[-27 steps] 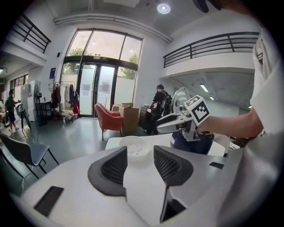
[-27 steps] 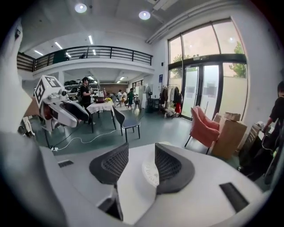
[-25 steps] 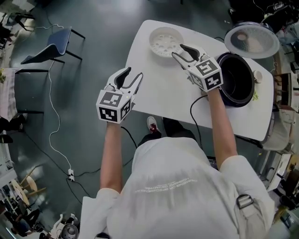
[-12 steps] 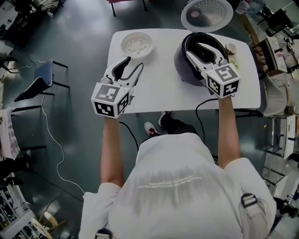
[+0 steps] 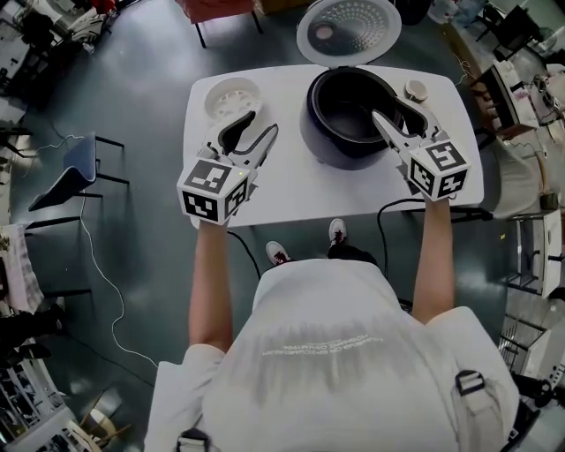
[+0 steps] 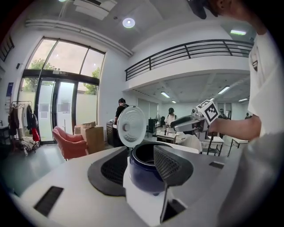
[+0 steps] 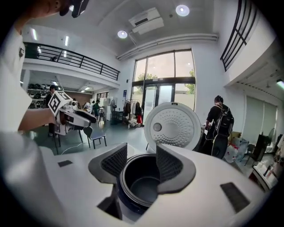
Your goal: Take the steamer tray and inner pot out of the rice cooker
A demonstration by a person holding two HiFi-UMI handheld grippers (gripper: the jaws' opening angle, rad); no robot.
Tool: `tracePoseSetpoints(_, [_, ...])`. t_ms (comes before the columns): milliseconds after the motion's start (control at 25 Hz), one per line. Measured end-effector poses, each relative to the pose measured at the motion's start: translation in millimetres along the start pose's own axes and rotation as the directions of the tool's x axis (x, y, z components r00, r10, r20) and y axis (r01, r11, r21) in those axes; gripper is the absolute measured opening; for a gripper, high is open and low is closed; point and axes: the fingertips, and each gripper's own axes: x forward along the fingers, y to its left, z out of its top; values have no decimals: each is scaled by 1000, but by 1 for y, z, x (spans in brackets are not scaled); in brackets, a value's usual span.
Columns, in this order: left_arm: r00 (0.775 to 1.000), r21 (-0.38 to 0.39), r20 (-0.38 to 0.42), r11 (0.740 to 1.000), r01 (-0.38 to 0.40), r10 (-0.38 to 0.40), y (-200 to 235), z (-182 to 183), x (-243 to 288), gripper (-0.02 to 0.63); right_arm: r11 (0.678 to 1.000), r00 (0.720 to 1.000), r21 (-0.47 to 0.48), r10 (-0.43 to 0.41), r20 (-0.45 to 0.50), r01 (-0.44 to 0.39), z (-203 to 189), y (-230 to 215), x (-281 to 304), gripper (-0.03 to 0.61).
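Observation:
The dark rice cooker (image 5: pixel 328 141) stands at the back of the white table (image 5: pixel 291 190) with its lid (image 5: pixel 349 31) up. The black inner pot (image 5: pixel 351 104) sits inside it, empty (image 7: pixel 140 184). A white steamer tray (image 5: pixel 225 95) lies on the table's back left corner. My left gripper (image 5: pixel 252 131) hovers open just right of the tray and points at the cooker (image 6: pixel 142 181). Open too, my right gripper (image 5: pixel 395 115) hangs over the cooker's right rim. Its jaws have just been opening and nothing is between them. Each gripper shows in the other's view: right (image 6: pixel 186 123), left (image 7: pixel 86 119).
A small white cup (image 5: pixel 415 89) stands right of the cooker. A blue chair (image 5: pixel 75 157) and a white cable (image 5: pixel 97 265) are on the floor to the left. A red seat (image 5: pixel 221 9) stands behind the table. People stand in the background (image 7: pixel 219 128).
My right gripper has moved from beside the steamer tray across to the cooker's right rim. My left gripper has come from off the table's left edge to over the table by the tray.

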Motion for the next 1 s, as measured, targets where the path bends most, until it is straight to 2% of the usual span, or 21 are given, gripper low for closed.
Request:
tracePoseSetpoints(200, [999, -30, -39, 999, 13, -14, -36, 3, 49, 201, 989, 987, -44, 140, -85, -144, -29, -21, 2, 229])
tracePoseSetpoints(440, [992, -66, -125, 998, -14, 5, -72, -17, 95, 201, 979, 975, 15, 203, -93, -202, -63, -63, 4, 229])
tracePoseSetpoints(560, [987, -114, -156, 992, -48, 30, -74, -31, 106, 201, 976, 972, 66, 214, -100, -208, -82, -79, 14, 229])
tracePoseSetpoints(800, [977, -196, -192, 972, -128, 90, -59, -47, 110, 201, 970, 971, 183, 186, -149, -158, -110, -100, 37, 229])
tracePoseSetpoints(1000, [965, -236, -222, 953, -192, 140, -51, -60, 122, 201, 958, 964, 249, 193, -185, -144, -129, -110, 45, 233])
